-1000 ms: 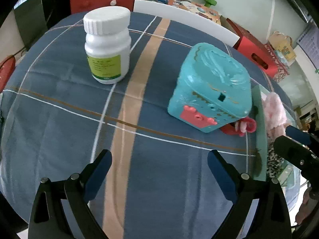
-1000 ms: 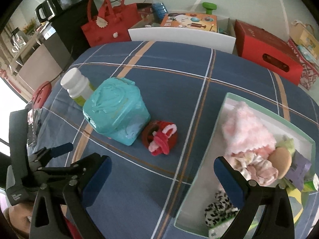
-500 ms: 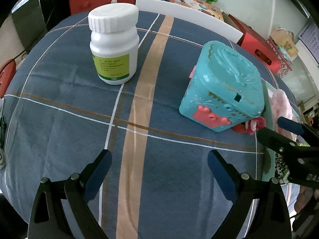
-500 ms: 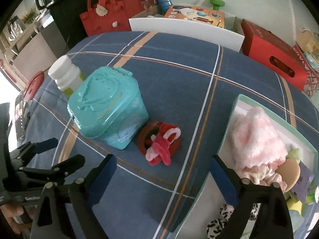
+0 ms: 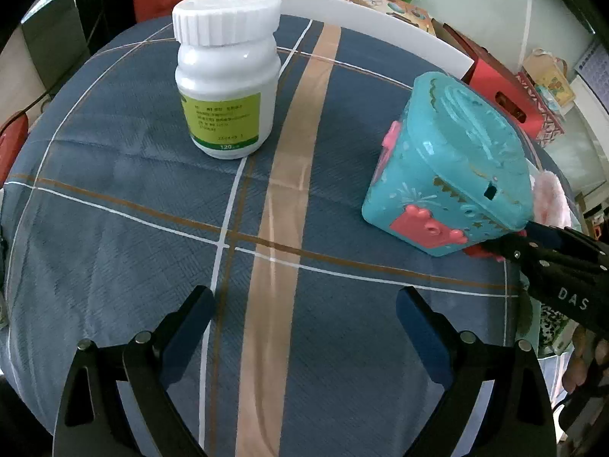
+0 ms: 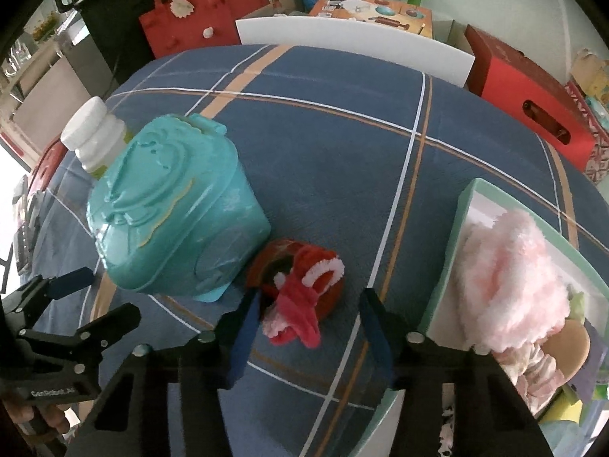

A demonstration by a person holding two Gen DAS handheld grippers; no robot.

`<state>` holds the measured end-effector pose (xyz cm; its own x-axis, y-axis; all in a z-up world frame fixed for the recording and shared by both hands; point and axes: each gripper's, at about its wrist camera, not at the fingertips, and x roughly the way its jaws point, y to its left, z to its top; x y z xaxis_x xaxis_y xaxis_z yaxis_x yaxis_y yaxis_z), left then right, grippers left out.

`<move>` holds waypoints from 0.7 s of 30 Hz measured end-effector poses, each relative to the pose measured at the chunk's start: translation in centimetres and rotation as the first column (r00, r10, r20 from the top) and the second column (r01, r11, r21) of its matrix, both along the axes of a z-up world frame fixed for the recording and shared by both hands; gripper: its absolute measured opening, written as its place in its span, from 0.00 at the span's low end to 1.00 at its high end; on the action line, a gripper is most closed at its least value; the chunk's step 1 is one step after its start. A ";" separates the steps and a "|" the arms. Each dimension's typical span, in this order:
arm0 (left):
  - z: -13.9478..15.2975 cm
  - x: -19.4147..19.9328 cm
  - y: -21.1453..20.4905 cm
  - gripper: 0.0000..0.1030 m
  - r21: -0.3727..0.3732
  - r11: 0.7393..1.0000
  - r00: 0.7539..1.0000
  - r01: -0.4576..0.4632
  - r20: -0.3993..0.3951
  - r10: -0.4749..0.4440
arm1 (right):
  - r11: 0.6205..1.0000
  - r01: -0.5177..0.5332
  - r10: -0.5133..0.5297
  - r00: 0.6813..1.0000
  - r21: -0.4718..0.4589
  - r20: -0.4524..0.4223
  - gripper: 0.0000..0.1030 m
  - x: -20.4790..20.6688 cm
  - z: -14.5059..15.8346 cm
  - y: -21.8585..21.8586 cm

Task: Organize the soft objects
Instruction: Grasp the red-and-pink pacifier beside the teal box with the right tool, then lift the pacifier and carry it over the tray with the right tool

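Red-and-pink fuzzy chenille toy lies between closing, not-yet-gripping right gripper fingers for pickup; left gripper fingers wide, empty.

Right tongs pointing steeply down, jaws closing. Left tongs spread wide, empty.

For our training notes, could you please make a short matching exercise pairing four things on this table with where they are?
1. white bottle
2. teal box
3. red and pink fuzzy toy
4. pink fluffy cloth

a. inside the tray
b. between the right hand-held gripper's closing fingers
c. behind the teal box
d. touching the fuzzy toy

Pairs: 1-c, 2-d, 3-b, 4-a
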<state>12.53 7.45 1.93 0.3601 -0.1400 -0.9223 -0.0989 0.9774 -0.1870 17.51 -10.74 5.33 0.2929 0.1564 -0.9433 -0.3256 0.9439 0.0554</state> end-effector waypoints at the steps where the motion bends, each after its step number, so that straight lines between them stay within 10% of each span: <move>1: 0.0 0.1 0.0 0.94 0.000 1.000 1.000 0.000 0.000 0.000 | 1.000 0.002 -0.002 1.000 0.002 -0.003 0.49 0.1 -0.1 0.0; 21: -0.4 0.1 0.2 0.94 -0.006 1.000 1.000 0.002 0.005 -0.002 | 1.000 0.003 -0.003 1.000 0.008 0.003 0.36 0.3 0.5 0.2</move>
<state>12.62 7.62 1.54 0.3640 -0.1463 -0.9198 -0.0958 0.9765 -0.1932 17.77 -10.57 5.83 0.2961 0.1627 -0.9412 -0.3231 0.9444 0.0616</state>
